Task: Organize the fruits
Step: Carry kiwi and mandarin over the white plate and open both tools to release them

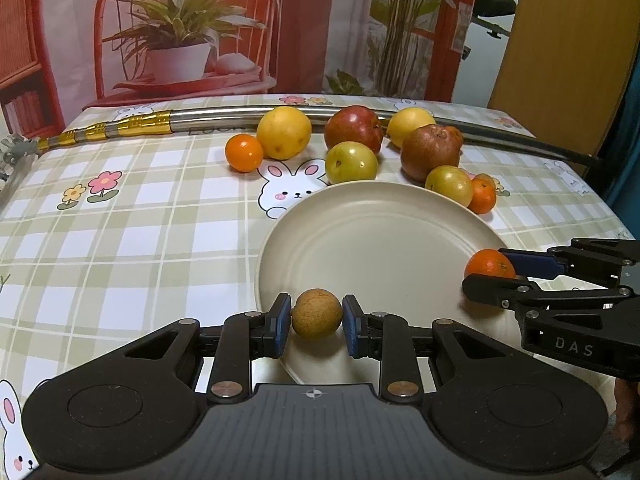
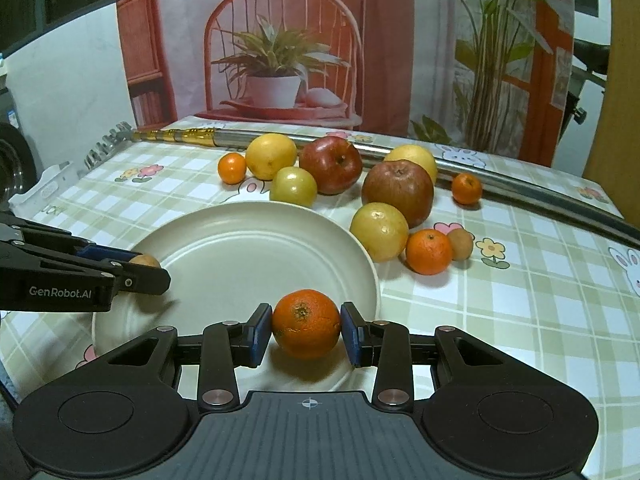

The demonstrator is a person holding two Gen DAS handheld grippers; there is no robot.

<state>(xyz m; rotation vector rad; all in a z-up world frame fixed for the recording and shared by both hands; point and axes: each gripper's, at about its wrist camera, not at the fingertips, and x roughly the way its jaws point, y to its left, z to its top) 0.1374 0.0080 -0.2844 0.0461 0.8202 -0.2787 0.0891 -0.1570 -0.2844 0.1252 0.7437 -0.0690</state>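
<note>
My left gripper (image 1: 316, 316) is shut on a small tan round fruit (image 1: 317, 314) over the near rim of the cream plate (image 1: 380, 236). My right gripper (image 2: 306, 330) is shut on an orange tangerine (image 2: 307, 328) over the plate's (image 2: 224, 248) near right part. Each gripper shows in the other view: the right one (image 1: 496, 272) with its tangerine (image 1: 489, 264), the left one (image 2: 140, 268) with the tan fruit (image 2: 145, 261). Behind the plate lie loose fruits: red apples (image 2: 331, 164), yellow fruits (image 2: 271, 156), greenish fruits (image 2: 379, 231), small tangerines (image 2: 429, 251).
A long metal rod with a gold-banded end (image 1: 160, 122) lies along the far side of the checked tablecloth (image 1: 120, 240). A printed backdrop of a chair and plants hangs behind. A small brown fruit (image 2: 460, 243) sits right of the tangerines.
</note>
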